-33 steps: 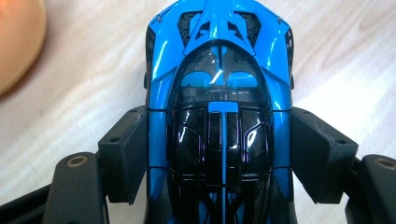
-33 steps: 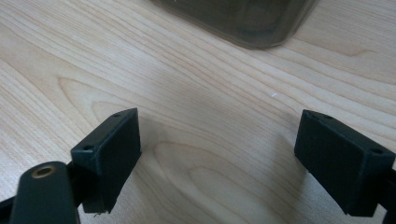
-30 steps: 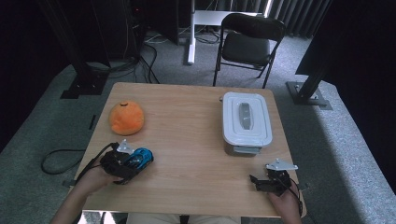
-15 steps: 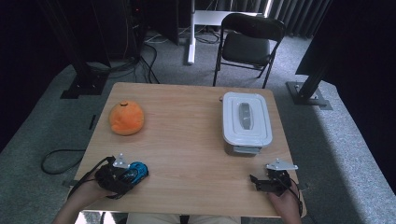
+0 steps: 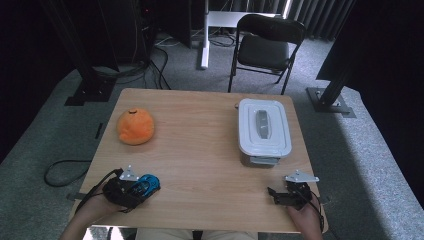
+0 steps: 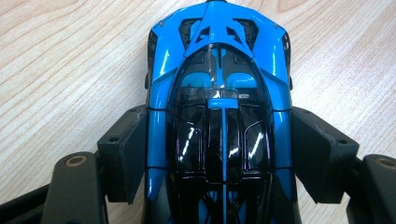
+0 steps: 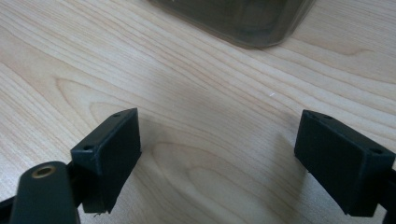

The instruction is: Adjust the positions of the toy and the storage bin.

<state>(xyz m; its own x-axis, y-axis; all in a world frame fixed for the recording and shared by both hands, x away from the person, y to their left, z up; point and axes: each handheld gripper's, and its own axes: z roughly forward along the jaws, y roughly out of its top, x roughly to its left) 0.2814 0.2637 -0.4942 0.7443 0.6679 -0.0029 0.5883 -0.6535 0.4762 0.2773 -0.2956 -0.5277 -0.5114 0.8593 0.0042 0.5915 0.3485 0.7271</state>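
A blue and black toy car (image 6: 219, 116) sits between the pads of my left gripper (image 6: 219, 154), which is shut on it. In the high view that gripper (image 5: 131, 189) and the car (image 5: 146, 184) are low over the wooden table (image 5: 200, 145) near its front left corner. My right gripper (image 5: 284, 196) rests at the front right of the table; its jaws stand wide apart in the right gripper view (image 7: 229, 163), with only bare wood between them.
An orange plush ball (image 5: 135, 126) lies at the left of the table. A white lidded box (image 5: 263, 129) with a grey handle stands at the right, its dark base (image 7: 238, 18) just beyond my right gripper. A black chair (image 5: 264, 47) stands behind the table.
My left gripper has carried the blue car down and back toward the table's front left edge. The right gripper has stayed where it was.
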